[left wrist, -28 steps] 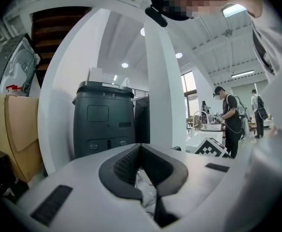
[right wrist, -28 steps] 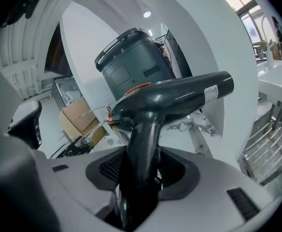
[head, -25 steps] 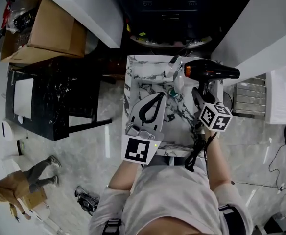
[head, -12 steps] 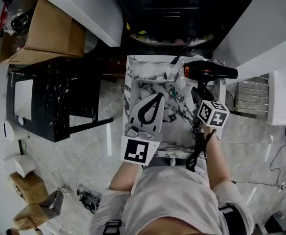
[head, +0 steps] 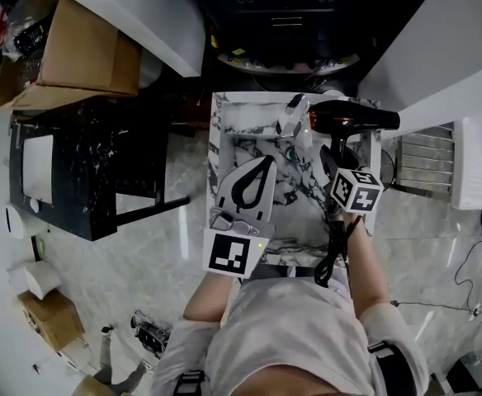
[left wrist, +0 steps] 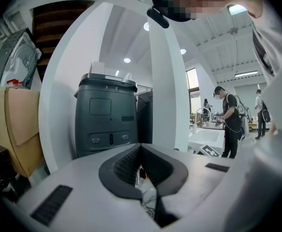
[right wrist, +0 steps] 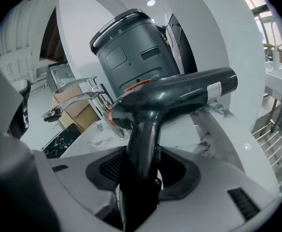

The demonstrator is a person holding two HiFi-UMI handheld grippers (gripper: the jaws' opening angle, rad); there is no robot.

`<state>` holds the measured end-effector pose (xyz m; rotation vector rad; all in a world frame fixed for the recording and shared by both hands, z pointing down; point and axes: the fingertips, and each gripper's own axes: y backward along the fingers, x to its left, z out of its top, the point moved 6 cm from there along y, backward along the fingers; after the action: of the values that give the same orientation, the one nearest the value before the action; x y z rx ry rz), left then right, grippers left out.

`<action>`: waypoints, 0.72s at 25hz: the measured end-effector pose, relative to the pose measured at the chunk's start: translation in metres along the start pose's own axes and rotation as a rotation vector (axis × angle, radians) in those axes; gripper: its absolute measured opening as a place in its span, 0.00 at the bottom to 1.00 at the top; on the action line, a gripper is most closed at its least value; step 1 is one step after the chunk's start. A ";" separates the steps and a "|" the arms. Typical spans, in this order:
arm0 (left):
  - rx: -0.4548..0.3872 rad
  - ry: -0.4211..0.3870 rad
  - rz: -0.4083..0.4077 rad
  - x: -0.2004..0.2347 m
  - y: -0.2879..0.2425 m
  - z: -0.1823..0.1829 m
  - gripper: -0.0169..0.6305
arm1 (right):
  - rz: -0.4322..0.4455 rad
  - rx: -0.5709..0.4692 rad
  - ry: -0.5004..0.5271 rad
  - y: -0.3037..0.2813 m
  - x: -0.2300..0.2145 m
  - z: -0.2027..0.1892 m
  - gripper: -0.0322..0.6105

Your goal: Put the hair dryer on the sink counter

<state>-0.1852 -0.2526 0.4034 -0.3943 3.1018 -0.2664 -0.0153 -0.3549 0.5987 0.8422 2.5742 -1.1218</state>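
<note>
The hair dryer (right wrist: 179, 93) bears a small white label near the nozzle end of its dark barrel, but its print is too small to read, and the same holds for the tiny marks on the lid of the dark grey appliance (right wrist: 131, 47) behind it. The right gripper (right wrist: 143, 178) has its jaws clamped on the dryer's handle low down. The handle stands up out of the jaws and the barrel lies crosswise above them, nozzle to the right, with a copper-coloured ring at the rear end. From the head view the hair dryer (head: 352, 120) is held over the far right corner of the marbled sink surface (head: 222, 139), just beside the chrome faucet (head: 293, 112). Whether it touches the surface cannot be told. Its black cord (head: 333, 250) hangs down past the right gripper (head: 333, 159) toward the person. The left gripper (head: 266, 163) hovers over the basin with its jaws brought together and nothing between them. In the left gripper view only a thin slit shows at the left gripper (left wrist: 142, 166), through which a sliver of marble can be seen. A cardboard box (head: 76, 52) stands well off to the left.
</note>
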 end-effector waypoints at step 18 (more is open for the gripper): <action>0.016 0.007 0.003 0.007 0.002 -0.004 0.05 | -0.034 0.032 0.047 -0.011 -0.009 -0.014 0.34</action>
<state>-0.1925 -0.2523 0.4067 -0.3898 3.1049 -0.2923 -0.0138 -0.3542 0.6187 0.8452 2.6247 -1.1689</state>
